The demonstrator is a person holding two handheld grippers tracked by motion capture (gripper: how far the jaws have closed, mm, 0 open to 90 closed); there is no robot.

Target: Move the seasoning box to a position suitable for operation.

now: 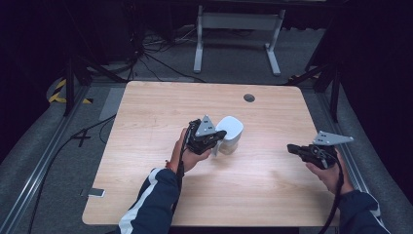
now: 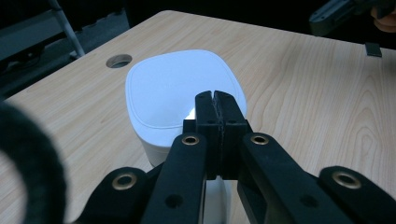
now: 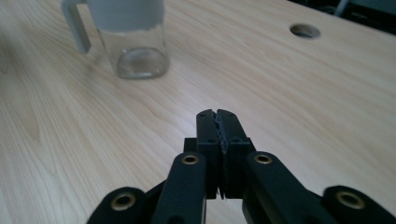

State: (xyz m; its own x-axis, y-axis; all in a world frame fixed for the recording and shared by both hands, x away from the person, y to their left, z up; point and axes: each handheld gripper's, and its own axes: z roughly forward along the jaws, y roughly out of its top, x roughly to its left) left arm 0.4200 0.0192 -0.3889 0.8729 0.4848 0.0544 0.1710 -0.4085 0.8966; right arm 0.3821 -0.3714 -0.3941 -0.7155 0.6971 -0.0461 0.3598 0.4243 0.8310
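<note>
Glass jar with white lid and side handle sits mid-desk. Left gripper jaws closed, empty, at the lid edge; right gripper closed, empty, well apart. Likely rigid, slick, fragile: grab the handle

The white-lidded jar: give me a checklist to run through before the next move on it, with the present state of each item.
1. Jar upright on the table: ok; it stands on its clear base in the right gripper view.
2. White lid seated on the jar: ok, as far as the left gripper view shows.
3. Left gripper at the jar: ok; its jaws are shut, just above the lid's near edge.
4. Left gripper holding the jar or its handle: cannot tell; nothing shows between the jaws.
5. Right gripper free: ok; shut on nothing, apart from the jar.
6. Table around the jar bare: ok.
</note>
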